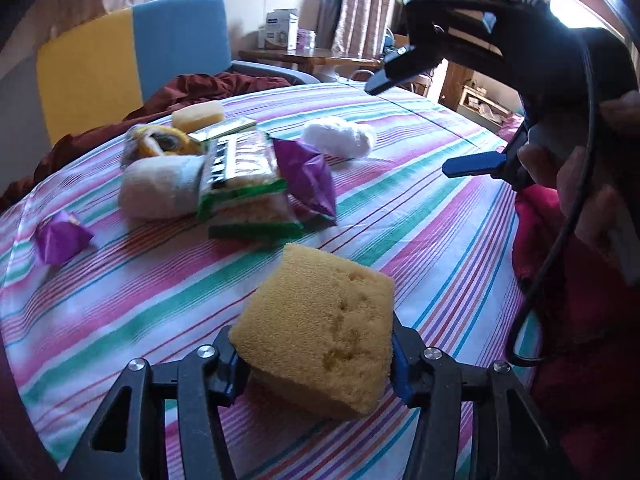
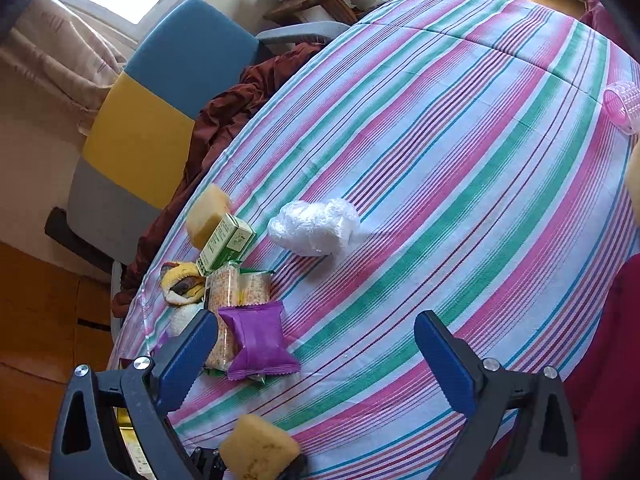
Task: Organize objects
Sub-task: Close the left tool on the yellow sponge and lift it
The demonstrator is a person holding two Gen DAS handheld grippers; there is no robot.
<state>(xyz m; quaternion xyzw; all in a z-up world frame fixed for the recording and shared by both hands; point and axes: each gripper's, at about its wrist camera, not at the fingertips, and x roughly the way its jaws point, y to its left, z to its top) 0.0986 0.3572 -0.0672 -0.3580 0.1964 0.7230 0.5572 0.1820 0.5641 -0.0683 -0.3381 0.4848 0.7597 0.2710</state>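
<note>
My left gripper [image 1: 314, 354] is shut on a yellow sponge [image 1: 320, 332] and holds it just above the striped cloth; the sponge also shows in the right wrist view [image 2: 258, 446]. My right gripper [image 2: 316, 354] is open and empty, hovering above the cloth; it also shows in the left wrist view [image 1: 412, 128] at the upper right. A pile lies ahead: a purple packet [image 1: 308, 178], cracker packs [image 1: 244, 188], a green box [image 1: 222, 130], a white roll [image 1: 160, 190], a second sponge [image 1: 198, 116] and a white plastic wad [image 1: 340, 136].
A small purple packet [image 1: 60, 238] lies at the left. A pink roller [image 2: 622, 106] sits at the cloth's right edge. A blue and yellow chair [image 1: 132, 52] with a dark red cloth [image 1: 192, 88] stands behind. A wooden table [image 1: 312, 56] is further back.
</note>
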